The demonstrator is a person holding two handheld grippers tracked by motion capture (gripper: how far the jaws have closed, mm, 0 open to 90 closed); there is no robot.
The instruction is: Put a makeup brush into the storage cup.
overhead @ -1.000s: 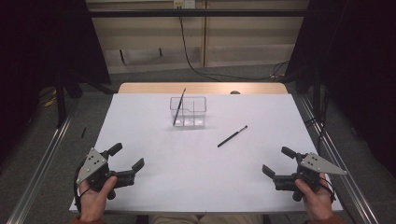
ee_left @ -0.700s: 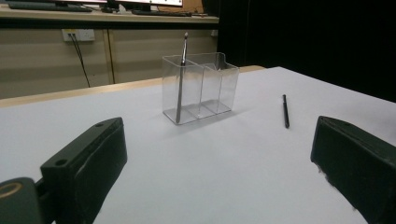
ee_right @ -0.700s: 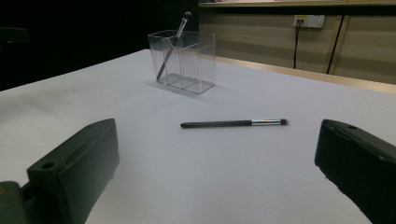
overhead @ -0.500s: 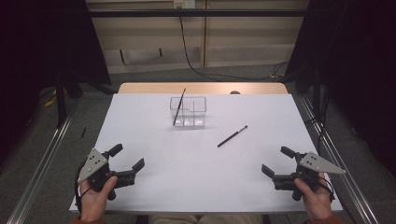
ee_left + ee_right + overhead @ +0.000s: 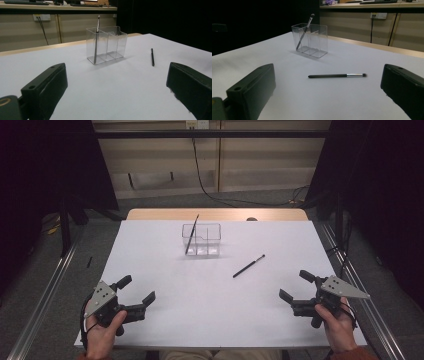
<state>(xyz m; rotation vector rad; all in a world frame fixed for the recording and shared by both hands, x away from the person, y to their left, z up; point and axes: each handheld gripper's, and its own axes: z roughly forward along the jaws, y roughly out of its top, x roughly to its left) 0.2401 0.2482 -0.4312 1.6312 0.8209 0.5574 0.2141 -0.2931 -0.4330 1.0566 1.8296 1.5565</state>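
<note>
A clear plastic holder [image 5: 202, 240] [image 5: 107, 45] [image 5: 310, 40] with compartments stands at the far middle of the white table [image 5: 165, 270]. One thin brush [image 5: 191, 235] [image 5: 96, 40] [image 5: 304, 31] leans upright in its left compartment. A second black brush [image 5: 248, 266] [image 5: 152, 57] [image 5: 337, 75] lies flat on the table, right of the holder. My left gripper [image 5: 136, 293] rests open at the near left corner, held by a hand. My right gripper [image 5: 296, 287] stands open at the near right, nothing between its jaws.
Beyond the table's wooden far edge [image 5: 215, 214] is a beige wall with a hanging cable [image 5: 202, 175]. Metal rails [image 5: 45, 295] run along both sides of the table. Dark curtains flank the scene.
</note>
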